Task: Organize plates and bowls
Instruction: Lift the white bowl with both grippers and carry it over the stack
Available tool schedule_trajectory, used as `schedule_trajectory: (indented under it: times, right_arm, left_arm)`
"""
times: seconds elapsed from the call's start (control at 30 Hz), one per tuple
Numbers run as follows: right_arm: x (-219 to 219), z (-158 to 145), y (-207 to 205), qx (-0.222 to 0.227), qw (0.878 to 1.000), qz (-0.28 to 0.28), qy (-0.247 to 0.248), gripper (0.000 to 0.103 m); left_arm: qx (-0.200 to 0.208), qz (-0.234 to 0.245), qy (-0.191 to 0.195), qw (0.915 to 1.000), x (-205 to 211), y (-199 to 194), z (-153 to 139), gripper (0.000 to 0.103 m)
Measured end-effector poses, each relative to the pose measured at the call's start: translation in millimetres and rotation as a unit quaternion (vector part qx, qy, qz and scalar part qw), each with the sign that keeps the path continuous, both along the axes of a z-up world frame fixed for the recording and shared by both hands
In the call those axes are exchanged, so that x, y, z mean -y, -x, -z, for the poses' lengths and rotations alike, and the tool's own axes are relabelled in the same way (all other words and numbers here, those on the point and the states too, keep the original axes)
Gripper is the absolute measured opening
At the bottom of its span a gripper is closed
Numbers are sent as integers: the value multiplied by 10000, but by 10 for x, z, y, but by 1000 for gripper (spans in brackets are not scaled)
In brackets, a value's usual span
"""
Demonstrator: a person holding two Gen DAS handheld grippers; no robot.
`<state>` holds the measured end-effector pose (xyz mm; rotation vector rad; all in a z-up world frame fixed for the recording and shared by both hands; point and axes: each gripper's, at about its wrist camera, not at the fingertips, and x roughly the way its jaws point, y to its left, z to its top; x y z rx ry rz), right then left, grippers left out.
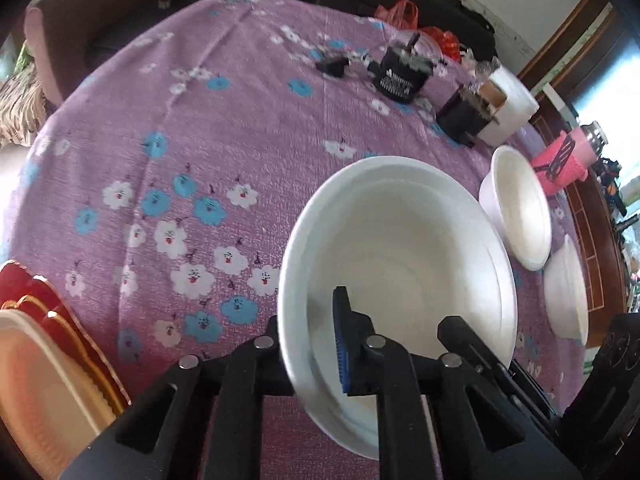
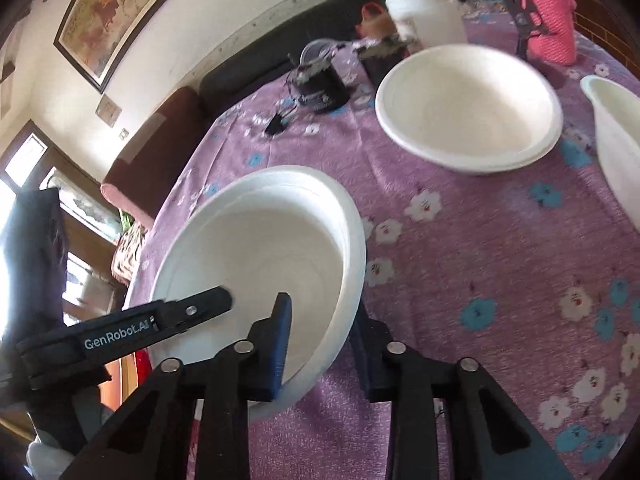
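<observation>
A large white bowl [image 1: 400,256] is tilted above the purple flowered tablecloth [image 1: 200,140]. My left gripper [image 1: 308,344] is shut on its near rim, one finger inside and one outside. The same bowl shows in the right wrist view [image 2: 264,248], where my right gripper [image 2: 320,340] also straddles its rim, with the left gripper's finger [image 2: 192,312] entering from the left. Two more white bowls [image 1: 520,208] [image 1: 568,292] sit to the right. In the right wrist view a white bowl [image 2: 468,108] sits behind and another [image 2: 616,136] at the right edge.
Red and cream plates [image 1: 44,360] are stacked at the lower left. Black gadgets [image 1: 400,72], a white tub [image 1: 508,104], a red plastic bag [image 1: 400,12] and a pink knitted holder [image 1: 560,164] stand at the table's far side. A dark sofa [image 2: 160,148] lies beyond.
</observation>
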<state>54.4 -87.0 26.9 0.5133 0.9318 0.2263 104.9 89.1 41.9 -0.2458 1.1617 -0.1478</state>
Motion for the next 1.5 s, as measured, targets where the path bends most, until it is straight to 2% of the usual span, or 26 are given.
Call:
schedule_trajectory:
  times: [0.17,0.33,0.5,0.57,0.73,0.9,1.13,1.33,1.5]
  right_arm:
    - [-2,-125,69,314,9994,12,125,20]
    - [-42,-252,168,689,9976,-68,97,20]
    - [-210,-297,265,853,9958,-316,114,20]
    - [-283,-348,335,949,9945,-435,101,20]
    - [-497,-537,601,1155,9906,-716,153,19]
    - [-856,-741,789,1285,9847,-1109,394,19]
    - [-1563,-872,877,1375,9712,-1763,829,19]
    - [-2071,-678,853,1153,9622,-2155,1205,19]
    - [-2208,-537,781,967,9593,-2243,1417,19]
  left_arm:
    - [527,-6,-300,9982,36,203,-250,12]
    - [795,-147,-397,9959,-33,449,-407,12]
    - [1169,-436,-700,9897,-114,785,-508,13]
    - [1236,-539,-637,9888,-194,904,-548,13]
    - [1357,-772,-177,9876,-538,1237,-687,13]
    - [1523,-1055,-131,9826,-895,1555,-778,13]
    - [1480,-1635,3,9754,-1532,1760,-711,13]
    - [1269,-1956,18,9724,-1890,1781,-531,13]
    - [1057,-1944,9,9752,-1946,1720,-369,13]
